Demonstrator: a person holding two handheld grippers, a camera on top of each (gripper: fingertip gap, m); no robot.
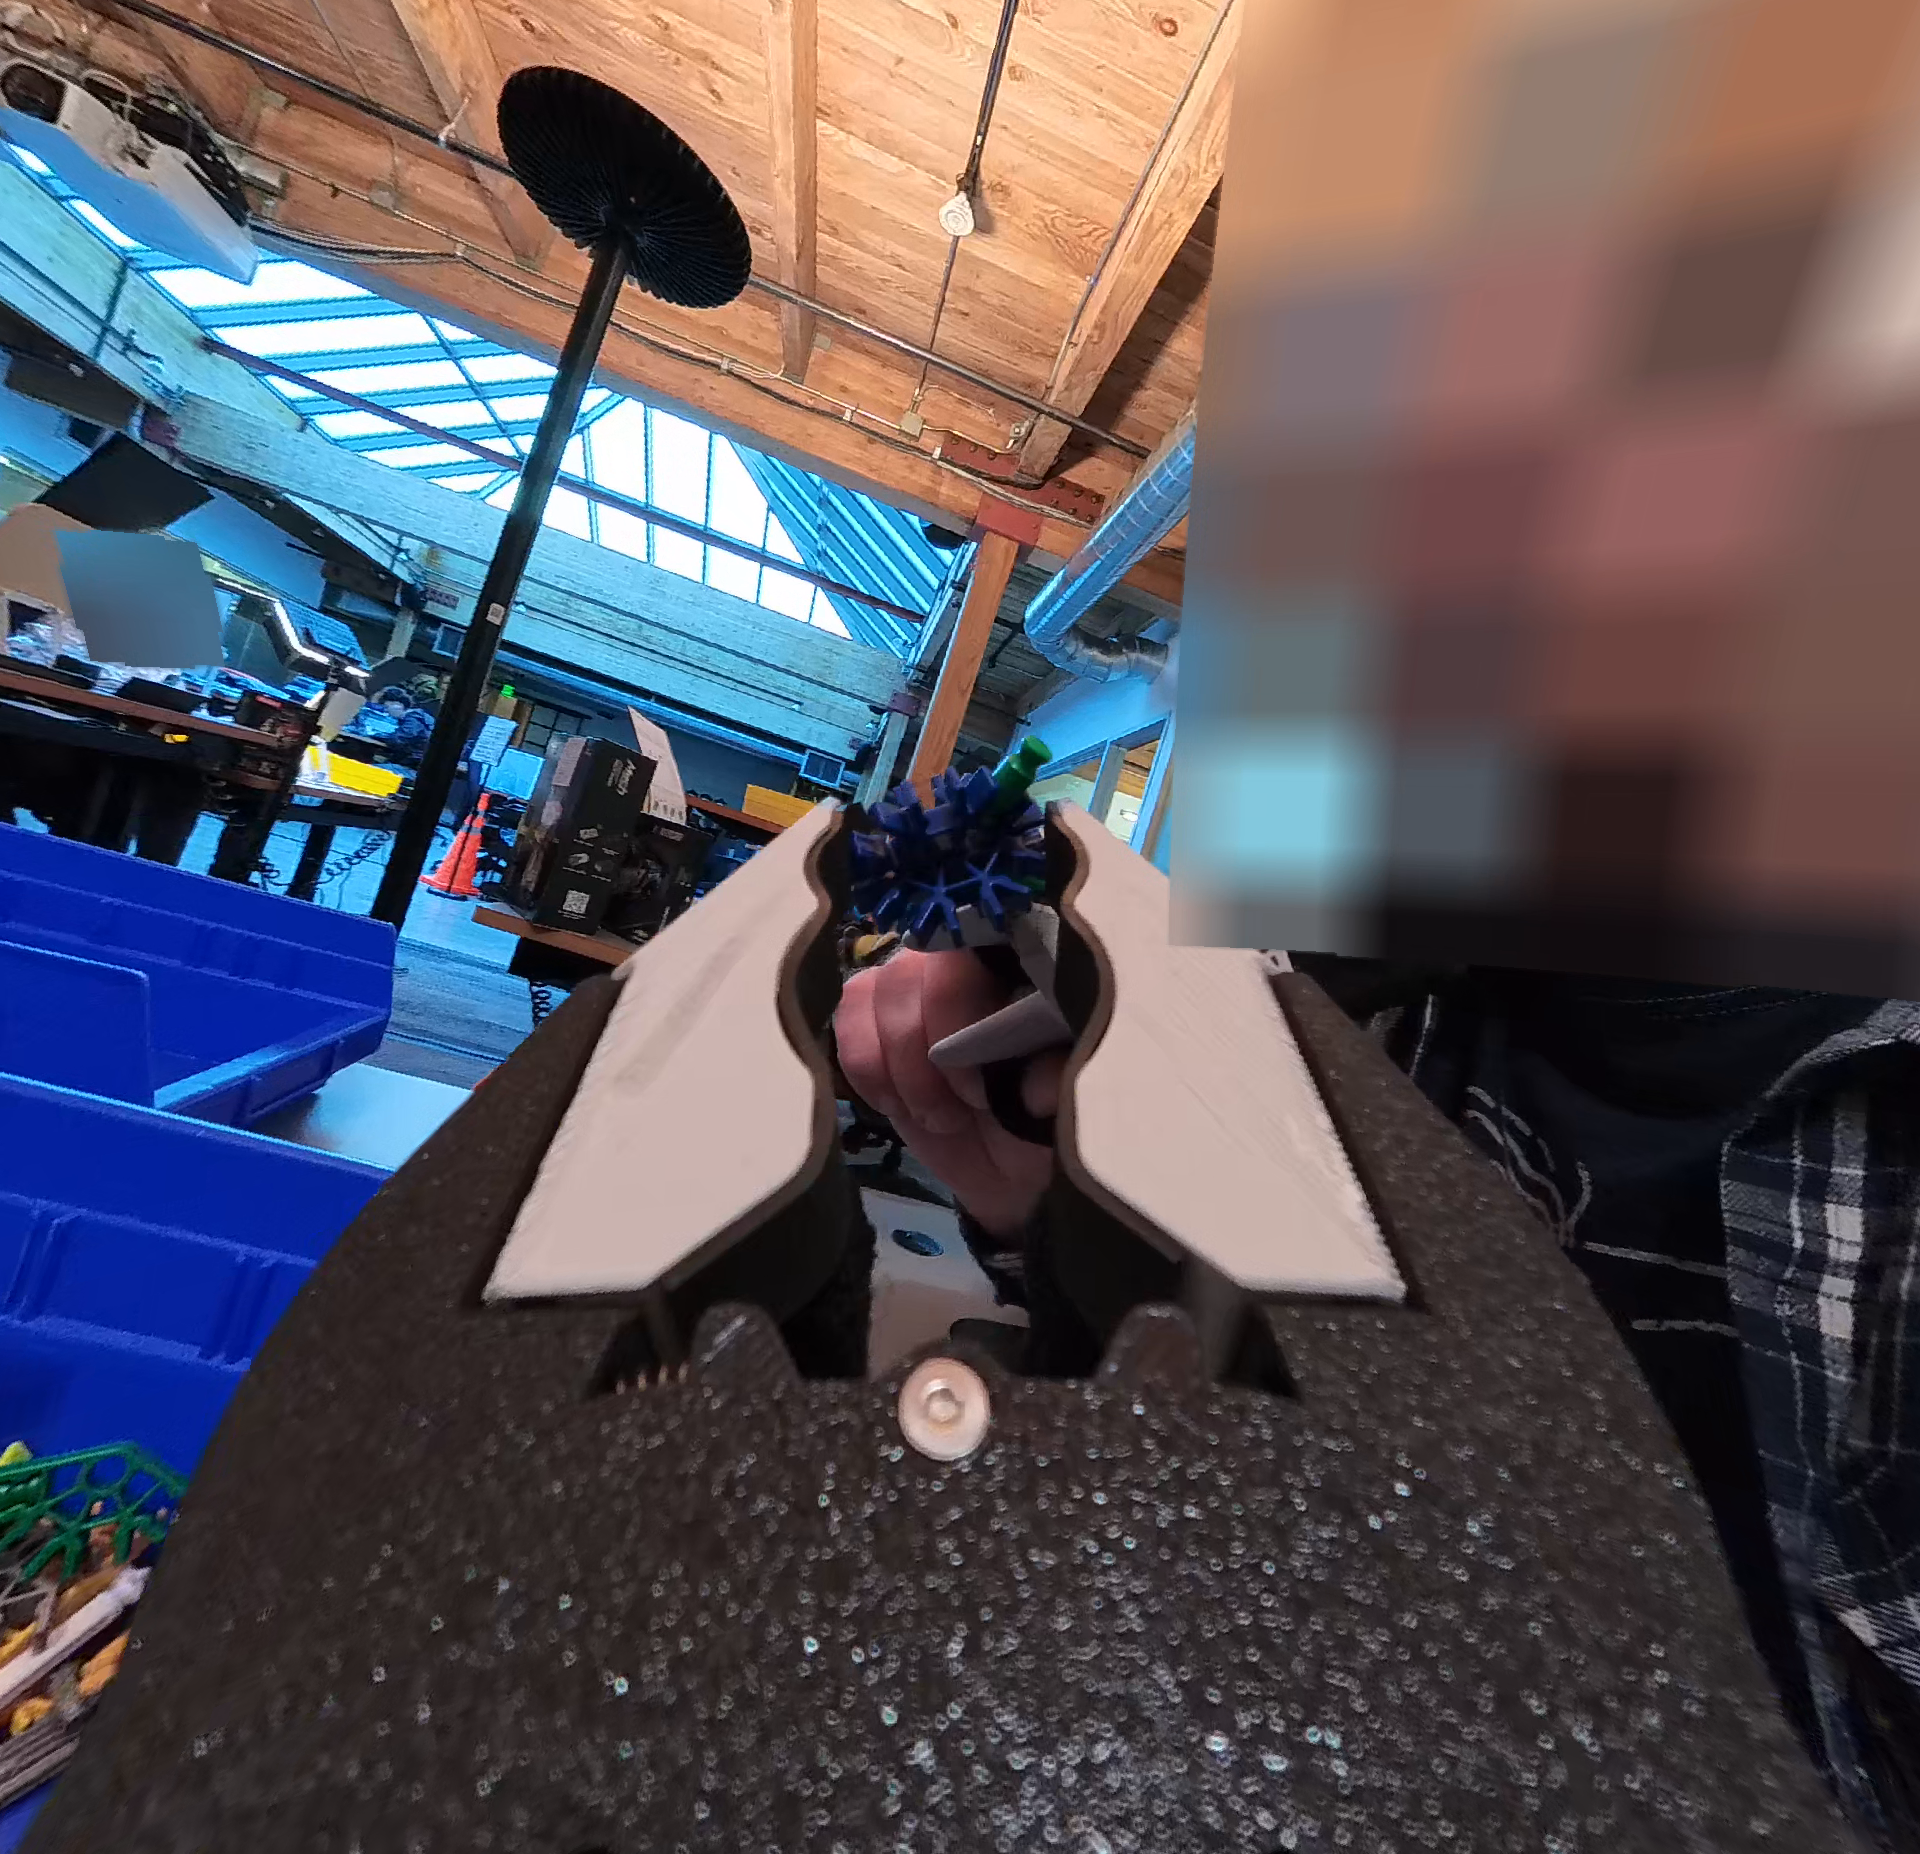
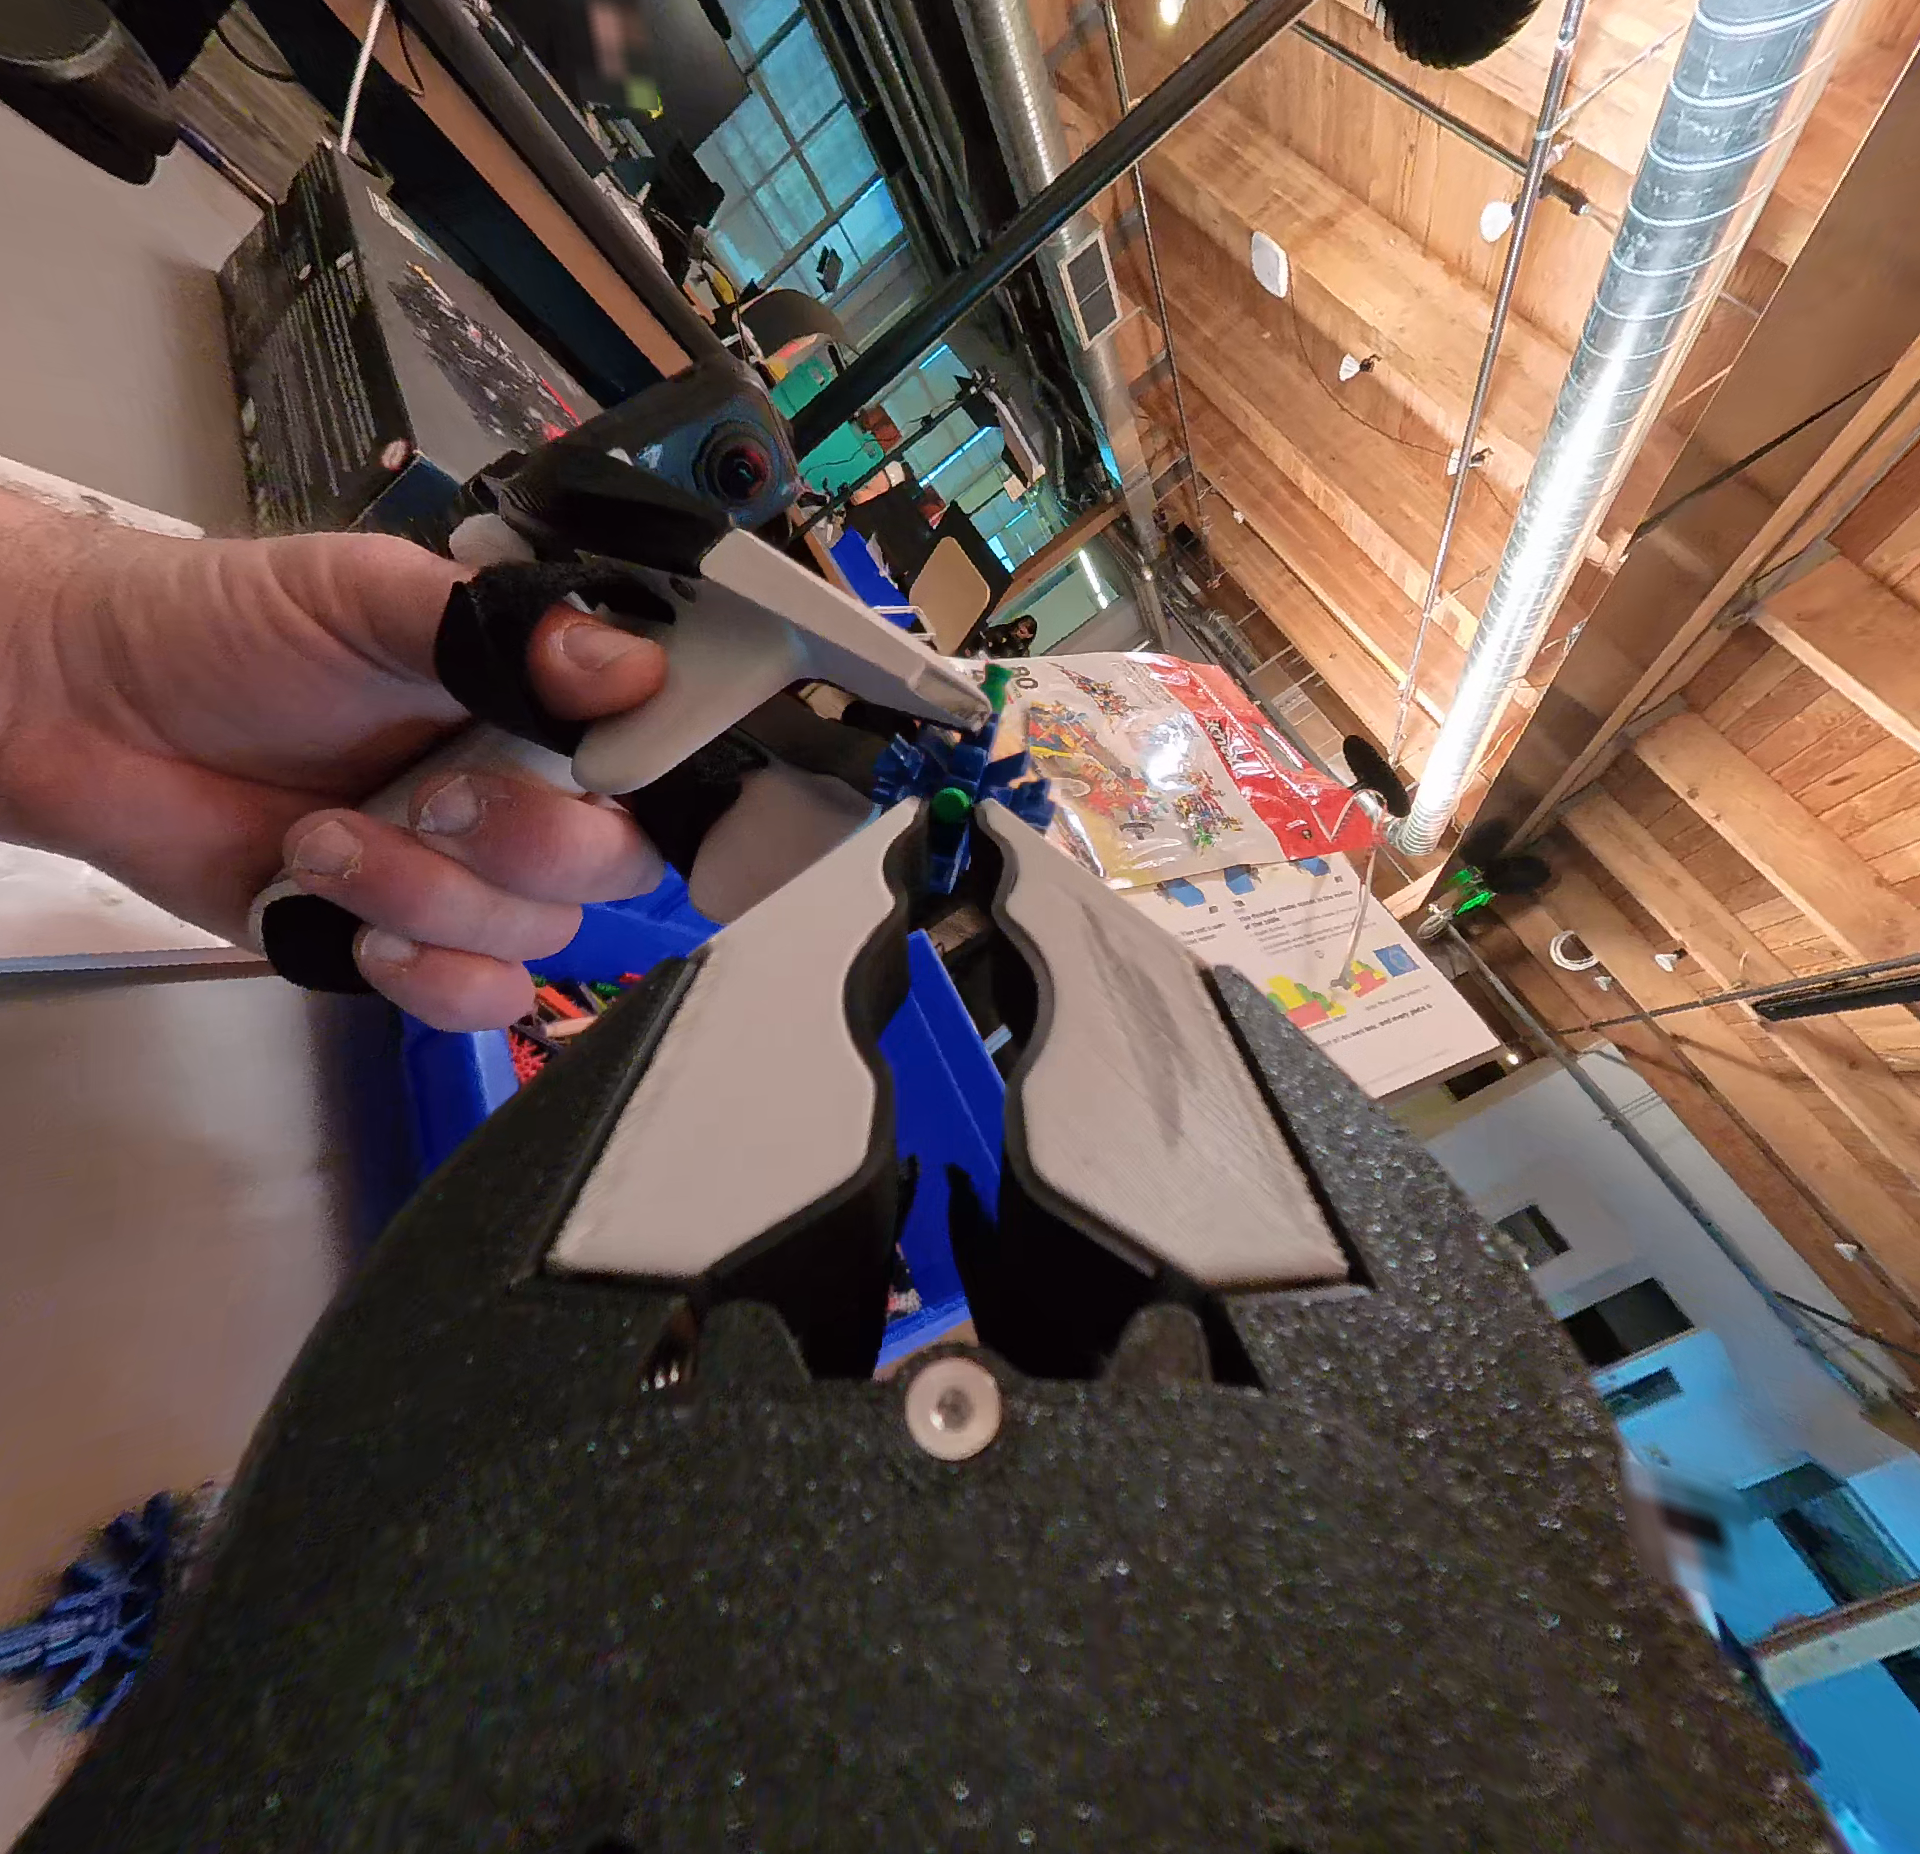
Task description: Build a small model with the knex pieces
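Both claws (image 1: 948, 848) (image 2: 951, 817) at blue spiky cluster (image 1: 935, 869), midair.

Print shows on a red-topped bag (image 2: 1174, 755) and a black box (image 1: 587, 838).

Two hand-held grippers, alike in build. Left gripper (image 1: 948, 874): black speckled foam-like body, light grey ribbed finger plates with wavy black inner edges, one silver screw (image 1: 943, 1409) at centre. Right gripper (image 2: 951, 817): same black pebbled body, grey plates, same central screw (image 2: 951, 1407). Hand (image 2: 312, 724) with black fabric straps round the fingers. Dark plaid sleeve (image 1: 1829, 1285) at the edge.
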